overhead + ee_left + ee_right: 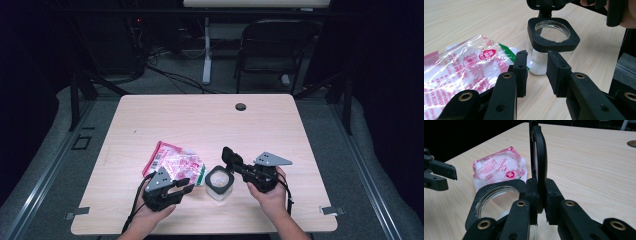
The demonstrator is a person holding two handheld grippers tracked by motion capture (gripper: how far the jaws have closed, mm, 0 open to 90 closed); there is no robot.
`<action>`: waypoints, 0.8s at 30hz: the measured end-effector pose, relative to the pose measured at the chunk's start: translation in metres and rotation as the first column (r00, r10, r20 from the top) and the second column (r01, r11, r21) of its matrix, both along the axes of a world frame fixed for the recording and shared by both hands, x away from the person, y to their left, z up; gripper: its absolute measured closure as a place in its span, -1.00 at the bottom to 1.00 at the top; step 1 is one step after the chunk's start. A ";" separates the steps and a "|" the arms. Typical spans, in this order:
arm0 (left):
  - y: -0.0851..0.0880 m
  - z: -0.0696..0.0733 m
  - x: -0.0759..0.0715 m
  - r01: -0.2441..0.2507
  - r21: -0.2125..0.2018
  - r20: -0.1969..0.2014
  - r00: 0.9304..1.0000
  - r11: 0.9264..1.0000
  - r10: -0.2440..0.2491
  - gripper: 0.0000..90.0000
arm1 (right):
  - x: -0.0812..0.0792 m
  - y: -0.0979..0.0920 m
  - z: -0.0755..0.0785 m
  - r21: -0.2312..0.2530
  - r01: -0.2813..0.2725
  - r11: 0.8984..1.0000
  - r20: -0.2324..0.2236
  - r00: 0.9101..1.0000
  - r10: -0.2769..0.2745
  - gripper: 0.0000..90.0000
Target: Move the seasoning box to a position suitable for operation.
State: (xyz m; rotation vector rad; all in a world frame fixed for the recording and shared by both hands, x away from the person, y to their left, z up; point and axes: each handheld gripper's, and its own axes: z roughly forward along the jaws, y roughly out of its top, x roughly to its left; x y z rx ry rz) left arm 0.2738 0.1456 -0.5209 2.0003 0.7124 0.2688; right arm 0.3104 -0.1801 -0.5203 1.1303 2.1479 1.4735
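Near the front edge of the pale wooden counter [210, 120], the clear square jar with a black collar [219, 182] is flanked by the half-open, empty left tool [183, 185], its hinged black lid [537, 162] pinched upright by the right tool [231, 159].

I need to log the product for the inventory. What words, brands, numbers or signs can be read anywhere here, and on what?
Plastic bag: red print and a round red logo, too blurred and crinkled to read.
Same bag's label with a barcode, in the high view: too small to read.
Glass jar, its black collar and hinged lid: no text.
Grippers and table: no text.
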 end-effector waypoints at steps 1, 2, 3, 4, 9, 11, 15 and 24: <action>0.001 0.000 0.000 -0.006 -0.003 -0.004 1.000 1.000 0.005 0.56 | 0.002 0.001 -0.001 0.015 0.005 1.000 -0.004 1.000 -0.005 0.85; 0.001 0.000 -0.001 -0.009 -0.005 -0.002 1.000 1.000 0.009 0.56 | 0.003 0.001 -0.001 0.008 0.008 1.000 -0.006 1.000 -0.008 0.85; 0.002 0.000 -0.001 -0.009 -0.006 -0.003 1.000 1.000 0.009 0.56 | 0.004 0.001 -0.001 0.013 0.010 1.000 -0.009 1.000 -0.010 0.85; 0.002 0.000 -0.001 -0.010 -0.004 -0.003 1.000 1.000 0.010 0.56 | 0.005 0.001 -0.001 0.016 0.011 1.000 -0.010 1.000 -0.011 0.85; 0.000 -0.003 0.000 -0.008 0.004 -0.009 1.000 1.000 0.008 0.56 | 0.008 0.002 -0.002 0.031 0.011 0.999 -0.017 1.000 -0.010 0.83; -0.001 -0.003 0.000 -0.005 0.006 -0.009 1.000 1.000 0.005 0.56 | 0.009 0.002 -0.003 0.032 0.010 0.999 -0.023 1.000 -0.009 0.82; 0.000 -0.003 0.001 -0.007 0.013 -0.006 1.000 1.000 0.007 0.56 | 0.009 0.004 -0.005 0.018 0.011 1.000 -0.030 0.999 -0.011 0.81; 0.001 -0.005 0.003 -0.022 0.012 -0.001 1.000 1.000 0.022 0.49 | 0.008 -0.001 -0.007 0.048 0.032 0.998 -0.040 0.999 -0.030 0.65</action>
